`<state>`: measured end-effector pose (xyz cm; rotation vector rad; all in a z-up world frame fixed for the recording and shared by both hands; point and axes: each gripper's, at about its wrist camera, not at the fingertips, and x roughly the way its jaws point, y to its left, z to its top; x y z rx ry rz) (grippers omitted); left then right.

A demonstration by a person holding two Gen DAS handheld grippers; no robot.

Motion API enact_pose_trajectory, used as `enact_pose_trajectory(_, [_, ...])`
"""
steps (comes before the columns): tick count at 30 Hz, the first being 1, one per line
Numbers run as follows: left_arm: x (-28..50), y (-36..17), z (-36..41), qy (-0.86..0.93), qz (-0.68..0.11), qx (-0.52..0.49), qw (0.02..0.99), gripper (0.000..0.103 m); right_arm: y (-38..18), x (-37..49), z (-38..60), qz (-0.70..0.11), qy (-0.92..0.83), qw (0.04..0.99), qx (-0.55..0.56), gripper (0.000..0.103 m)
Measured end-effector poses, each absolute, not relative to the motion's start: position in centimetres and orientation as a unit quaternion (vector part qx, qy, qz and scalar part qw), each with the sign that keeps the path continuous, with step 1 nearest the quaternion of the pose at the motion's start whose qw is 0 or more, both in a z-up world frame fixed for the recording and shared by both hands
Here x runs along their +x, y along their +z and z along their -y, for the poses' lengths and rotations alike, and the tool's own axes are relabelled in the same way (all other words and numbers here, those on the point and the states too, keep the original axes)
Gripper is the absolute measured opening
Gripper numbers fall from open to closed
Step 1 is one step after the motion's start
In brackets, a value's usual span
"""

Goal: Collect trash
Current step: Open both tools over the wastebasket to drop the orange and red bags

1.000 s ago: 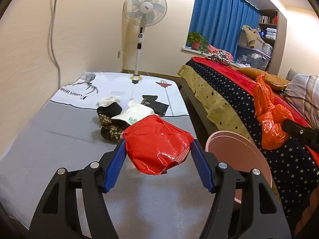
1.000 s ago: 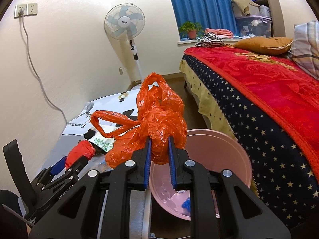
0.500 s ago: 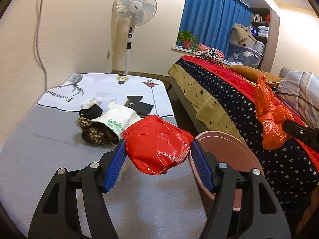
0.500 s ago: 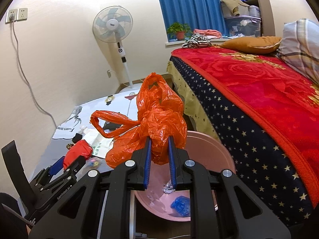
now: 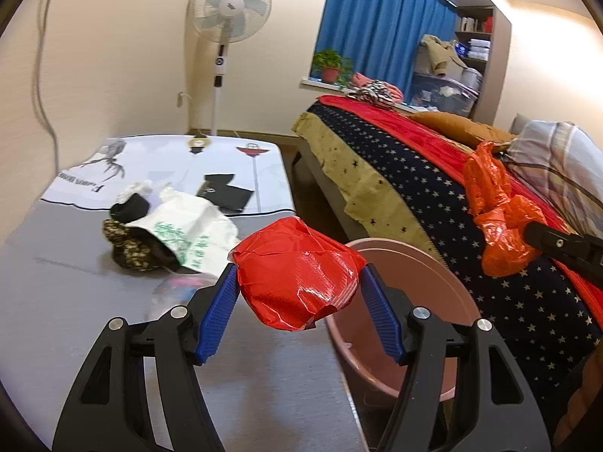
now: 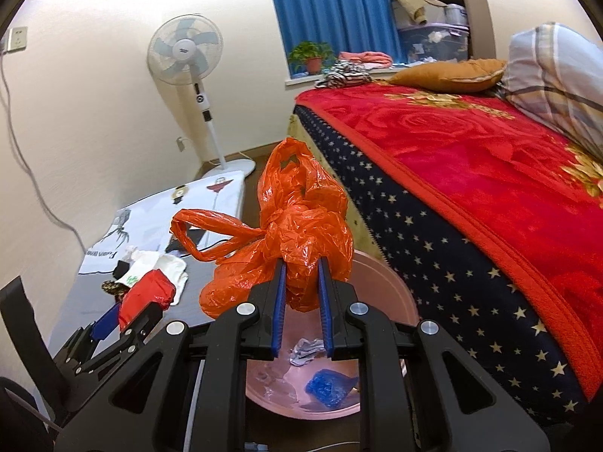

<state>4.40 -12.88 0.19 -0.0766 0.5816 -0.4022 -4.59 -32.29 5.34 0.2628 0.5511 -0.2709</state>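
A: Status?
B: Bin (image 6: 380, 275) has some scraps in it already. My left tool (image 5: 299, 293) is pinching the red wrapper (image 5: 297, 275), my right tool (image 6: 301, 282) is clamped on the orange bag (image 6: 297, 226). Neither dropped yet.
A: Position?
B: Bag is over the bin; wrapper just beside its rim. More litter (image 5: 166, 233) left on the bench (image 5: 68, 293).

A glossy red wrapper (image 5: 297, 286) is seen between blue ribbed pads (image 5: 216, 314) on black arms. An orange plastic bag (image 6: 297, 241) is shown above a pink bin (image 6: 380, 286), in which blue trash (image 6: 329, 386) is seen. A red rose-patterned blanket (image 6: 471, 150) is edged in navy with pale stars. Blue curtains (image 5: 380, 37) and a white fan (image 5: 230, 5) are shown.
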Motion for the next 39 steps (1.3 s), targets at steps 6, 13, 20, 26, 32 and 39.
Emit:
enact_pose_trajectory(6, [4.4,-0.3,14.7,-0.224,-0.284,-0.027,0.932,0.064,5.1,-4.4,33.3,-0.272,-0.152,0.941,0.133,0.016])
enact_pose_trajectory(13, [4.7,-0.8,16.8,-0.258,-0.287,-0.023,0.922,0.064,4.6,-4.1,34.5,-0.278,-0.170,0.935,0.140,0.016])
enact_pose_trajectory(20, [4.7,-1.5,18.6,-0.289,-0.292,-0.016,0.912,0.064,4.0,-3.6,34.9,-0.287,-0.176,0.931,0.142,0.016])
enact_pose_trajectory(26, [5.0,-1.9,19.2,-0.295,-0.301,-0.018,0.906,0.064,3.8,-3.2,35.1,-0.289,-0.179,0.930,0.143,0.016])
enact_pose_trajectory(32, [5.4,-2.6,20.0,-0.313,-0.323,-0.019,0.893,0.068,3.7,-3.3,35.2,-0.287,-0.187,0.928,0.145,0.022])
enact_pose_trajectory(39, [5.3,-2.5,19.3,-0.306,-0.321,-0.020,0.896,0.069,3.9,-3.7,35.5,-0.273,-0.196,0.928,0.160,0.051])
